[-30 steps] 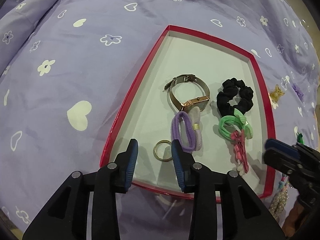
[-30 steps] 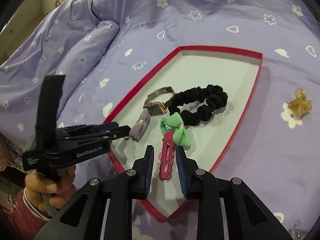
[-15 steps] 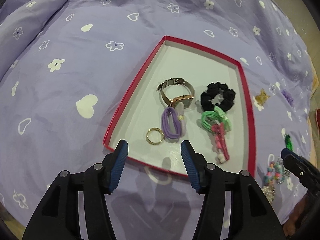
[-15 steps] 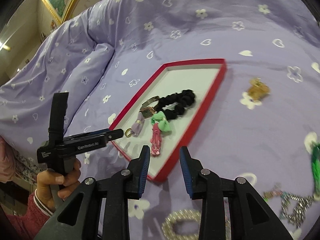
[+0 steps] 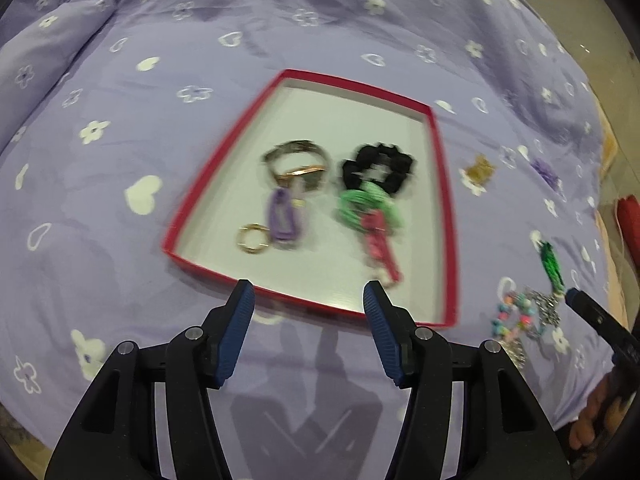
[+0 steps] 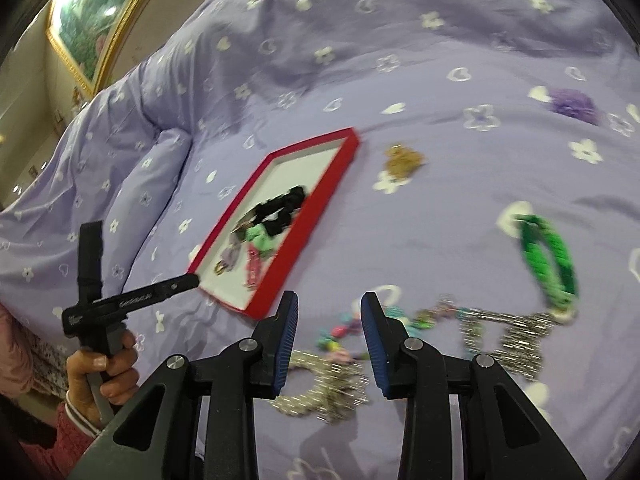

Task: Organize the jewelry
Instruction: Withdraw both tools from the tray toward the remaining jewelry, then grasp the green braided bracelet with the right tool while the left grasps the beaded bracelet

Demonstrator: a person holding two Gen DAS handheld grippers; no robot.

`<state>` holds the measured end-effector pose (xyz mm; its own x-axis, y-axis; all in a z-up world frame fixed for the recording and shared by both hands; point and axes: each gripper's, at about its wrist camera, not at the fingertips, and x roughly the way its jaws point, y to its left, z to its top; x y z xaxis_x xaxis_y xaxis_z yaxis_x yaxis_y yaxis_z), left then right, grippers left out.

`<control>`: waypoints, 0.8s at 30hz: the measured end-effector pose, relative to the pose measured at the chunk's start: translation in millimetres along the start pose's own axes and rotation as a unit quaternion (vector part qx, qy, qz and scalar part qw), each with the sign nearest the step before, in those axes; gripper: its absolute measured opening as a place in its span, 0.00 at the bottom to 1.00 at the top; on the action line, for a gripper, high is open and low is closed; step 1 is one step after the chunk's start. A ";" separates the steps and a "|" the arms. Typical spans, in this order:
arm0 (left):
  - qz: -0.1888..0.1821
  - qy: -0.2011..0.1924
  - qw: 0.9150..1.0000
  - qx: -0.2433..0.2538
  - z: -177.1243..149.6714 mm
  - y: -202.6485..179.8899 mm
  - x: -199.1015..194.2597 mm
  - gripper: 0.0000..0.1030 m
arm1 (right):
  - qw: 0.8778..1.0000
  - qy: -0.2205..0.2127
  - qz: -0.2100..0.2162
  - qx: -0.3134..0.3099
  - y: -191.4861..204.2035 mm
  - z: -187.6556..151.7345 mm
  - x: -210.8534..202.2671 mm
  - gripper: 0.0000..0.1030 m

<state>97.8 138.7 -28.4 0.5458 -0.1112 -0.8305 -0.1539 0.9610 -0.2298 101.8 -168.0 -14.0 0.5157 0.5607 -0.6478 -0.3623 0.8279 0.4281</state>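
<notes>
A red-rimmed tray [image 5: 443,208] [image 6: 320,204] lies on the purple bedspread. It holds a watch [image 5: 298,162], a purple hair tie [image 5: 282,216], a gold ring [image 5: 253,239], a black scrunchie [image 5: 378,168], a green hair tie [image 5: 366,206] and a pink clip [image 5: 380,252]. My left gripper [image 5: 308,304] is open and empty, just short of the tray's near edge. My right gripper [image 6: 329,314] is open and empty above loose jewelry: a coloured bead bracelet [image 6: 340,332], silver chains [image 6: 504,332] and a green bracelet [image 6: 550,260].
An amber claw clip [image 6: 402,160] [image 5: 480,166] and a purple scrunchie [image 6: 572,104] lie on the bedspread right of the tray. A pillow ridge [image 5: 48,48] rises at the far left. A framed picture [image 6: 92,20] hangs on the wall.
Both grippers have pulled back from the tray and opened wider. The right one released the pink clip in the tray and swung right over the loose bracelets.
</notes>
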 end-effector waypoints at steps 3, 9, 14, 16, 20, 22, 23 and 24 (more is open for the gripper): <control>-0.013 -0.002 1.000 0.020 -1.7 -20.1 -2.9 0.54 | 1.000 -0.008 -0.016 0.016 -19.0 -2.2 -12.3 0.35; -0.038 0.002 0.998 0.059 -5.6 -62.1 -2.7 0.54 | 0.998 -0.022 -0.041 0.045 -51.7 -8.9 -35.0 0.35; -0.053 0.014 0.994 0.094 -11.6 -97.4 5.6 0.54 | 0.996 -0.026 -0.056 0.065 -75.3 -18.2 -48.4 0.35; -0.056 0.020 0.993 0.107 -14.6 -109.7 9.1 0.54 | 0.995 -0.026 -0.061 0.071 -81.8 -20.9 -51.5 0.35; -0.060 0.032 0.989 0.133 -18.5 -131.7 18.7 0.54 | 0.994 -0.027 -0.067 0.078 -92.7 -23.8 -55.7 0.35; -0.061 0.037 0.987 0.142 -19.7 -139.0 23.5 0.54 | 0.994 -0.028 -0.071 0.077 -96.2 -24.4 -56.1 0.35; -0.061 0.041 0.986 0.147 -20.1 -142.8 26.5 0.54 | 0.994 -0.027 -0.072 0.077 -97.9 -24.1 -55.8 0.35; -0.060 0.043 0.986 0.151 -20.3 -145.8 29.2 0.54 | 0.994 -0.027 -0.073 0.076 -99.1 -23.6 -55.6 0.35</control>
<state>119.4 -9.7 -29.4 0.4705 -0.2367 -0.8501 0.1668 0.9698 -0.1777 90.7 -281.6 -35.3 0.5972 0.4310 -0.6764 -0.1614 0.8907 0.4250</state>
